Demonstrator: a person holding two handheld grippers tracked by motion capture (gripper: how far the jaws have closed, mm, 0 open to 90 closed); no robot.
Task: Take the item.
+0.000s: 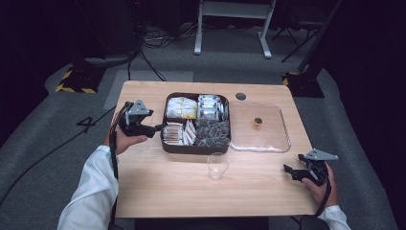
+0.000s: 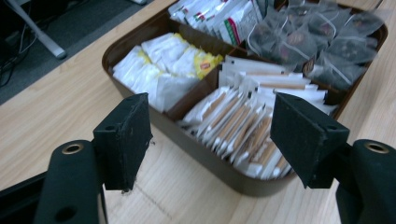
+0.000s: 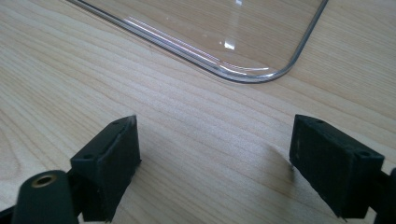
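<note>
High view above table; gripper views close, perhaps sharing tray.

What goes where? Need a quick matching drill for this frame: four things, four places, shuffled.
Things:
1. left tongs
2. right tongs
3. clear cup
4. clear lid

Places:
A. flat on the table, right of the brown box
B. upright on the table, in front of the box
C. at the box's left edge, open
D. near the table's right front corner, open

Pairs: 1-C, 2-D, 3-B, 4-A
</note>
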